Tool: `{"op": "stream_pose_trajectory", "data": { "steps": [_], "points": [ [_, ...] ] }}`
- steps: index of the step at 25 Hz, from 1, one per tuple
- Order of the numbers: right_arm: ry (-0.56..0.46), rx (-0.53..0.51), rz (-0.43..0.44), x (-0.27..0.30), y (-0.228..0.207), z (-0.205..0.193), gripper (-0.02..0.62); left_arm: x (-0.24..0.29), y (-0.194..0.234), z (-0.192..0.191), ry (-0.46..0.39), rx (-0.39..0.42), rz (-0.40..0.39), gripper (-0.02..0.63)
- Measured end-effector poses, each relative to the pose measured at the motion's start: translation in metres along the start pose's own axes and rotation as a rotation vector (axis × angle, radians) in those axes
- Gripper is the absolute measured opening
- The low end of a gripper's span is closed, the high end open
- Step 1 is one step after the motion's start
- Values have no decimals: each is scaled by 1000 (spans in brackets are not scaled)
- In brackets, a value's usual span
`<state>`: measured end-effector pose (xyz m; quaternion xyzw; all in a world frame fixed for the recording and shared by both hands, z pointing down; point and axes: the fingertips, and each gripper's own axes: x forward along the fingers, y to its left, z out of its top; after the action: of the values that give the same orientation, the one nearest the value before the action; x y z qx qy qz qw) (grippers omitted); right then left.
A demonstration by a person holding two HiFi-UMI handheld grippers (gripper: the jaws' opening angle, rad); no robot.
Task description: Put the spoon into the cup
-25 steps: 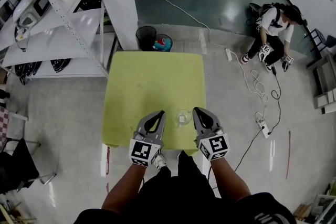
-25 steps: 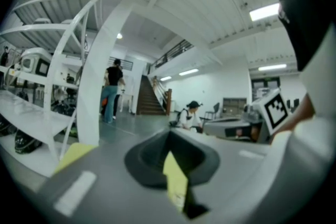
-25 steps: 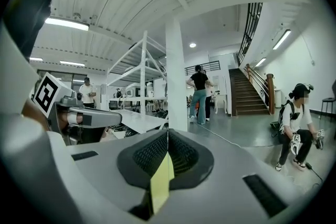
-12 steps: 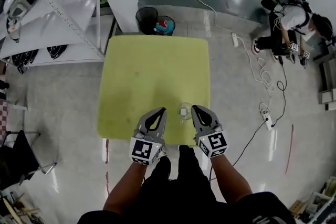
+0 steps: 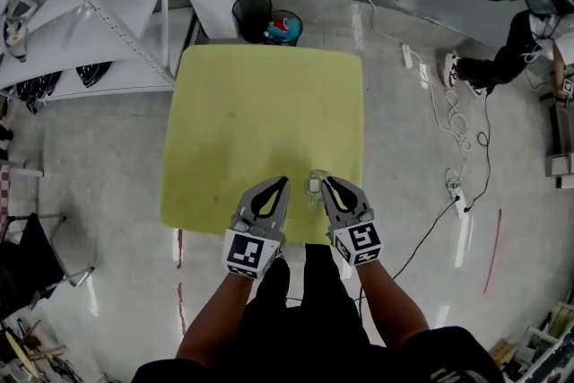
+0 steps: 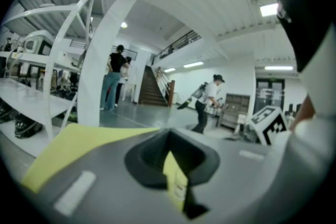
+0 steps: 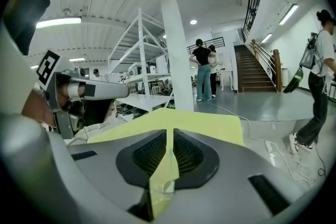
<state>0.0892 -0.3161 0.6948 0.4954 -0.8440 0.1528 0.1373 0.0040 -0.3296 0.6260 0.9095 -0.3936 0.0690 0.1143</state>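
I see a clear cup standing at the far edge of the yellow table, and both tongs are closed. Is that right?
Not quite. The head view shows the clear cup at the near edge of the yellow table, between the left tongs and the right tongs. Both tongs are closed, as you say: each gripper view shows its jaws together.

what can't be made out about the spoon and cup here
Spoon: not seen in any view; maybe too small in the head view.
Cup: head view, small and clear, contents unreadable.
Table's near edge: head view, behind left gripper and right gripper.
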Motion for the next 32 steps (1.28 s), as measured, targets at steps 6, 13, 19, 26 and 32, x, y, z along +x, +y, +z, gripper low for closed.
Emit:
{"op": "stream_pose_trajectory", "data": {
  "steps": [6, 13, 19, 26, 32],
  "points": [
    [4, 25, -33, 2, -3, -2, 15, 1, 1, 1, -10, -6, 11, 5],
    [-62, -12, -50, -8, 0, 26, 35, -3, -6, 16, -38, 5, 0, 5],
    [-138, -40, -80, -21, 10, 64, 17, -18, -13, 35, -55, 25, -26, 5],
    [-227, -74, -90, -39, 25, 122, 6, -31, -5, 72, -101, 70, -15, 5],
    [-283, -92, -84, -50, 59, 153, 6, -51, -5, 94, -132, 110, -14, 5]
  ]
}}
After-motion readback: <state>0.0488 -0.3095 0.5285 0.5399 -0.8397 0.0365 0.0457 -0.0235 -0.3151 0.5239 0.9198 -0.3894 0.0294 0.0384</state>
